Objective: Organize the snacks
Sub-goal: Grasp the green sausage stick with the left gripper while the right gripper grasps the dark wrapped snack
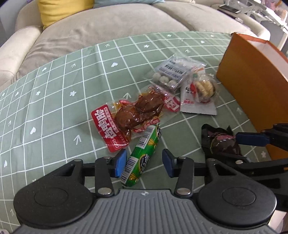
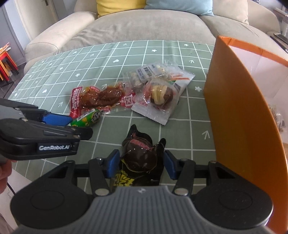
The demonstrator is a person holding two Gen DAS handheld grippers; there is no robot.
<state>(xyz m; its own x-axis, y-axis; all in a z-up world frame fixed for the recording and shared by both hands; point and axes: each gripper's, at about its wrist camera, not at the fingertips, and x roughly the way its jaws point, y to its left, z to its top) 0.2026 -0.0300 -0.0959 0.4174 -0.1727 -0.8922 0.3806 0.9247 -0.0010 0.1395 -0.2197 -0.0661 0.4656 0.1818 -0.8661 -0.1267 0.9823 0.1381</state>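
Left wrist view has the green sausage stick [image 1: 142, 158] lying on the green checked tablecloth [image 1: 54, 93], running from 6 o'clock up toward 12 between the two blue pads of the left gripper [image 1: 144, 162]; the left pad sits right against the wrapper while a gap shows on the right side, so the jaws stand apart and do not yet clamp it. Just past its far end, at 11 o'clock, lies a clear pack of brown braised meat with a red label [image 1: 129, 117], and the sausage's tip overlaps that pack's edge. Further out at 1 o'clock sit a clear pack of pale round balls [image 1: 169, 77] and, beside it, a white sachet with a domed window of striped sweets [image 1: 199, 93]. At 3 o'clock stands an orange cardboard box [image 1: 252, 79], open at the top. Right wrist view shows the black wrapped snack [image 2: 142, 158] on the cloth between the pads of the right gripper [image 2: 142, 164]; its dark wrapper fills the space from pad to pad, but I cannot tell whether the pads press on it. Beyond the table, at 12 o'clock, is a beige sofa [image 2: 144, 27] with a yellow cushion [image 2: 118, 7] and a pale blue cushion [image 2: 178, 7].
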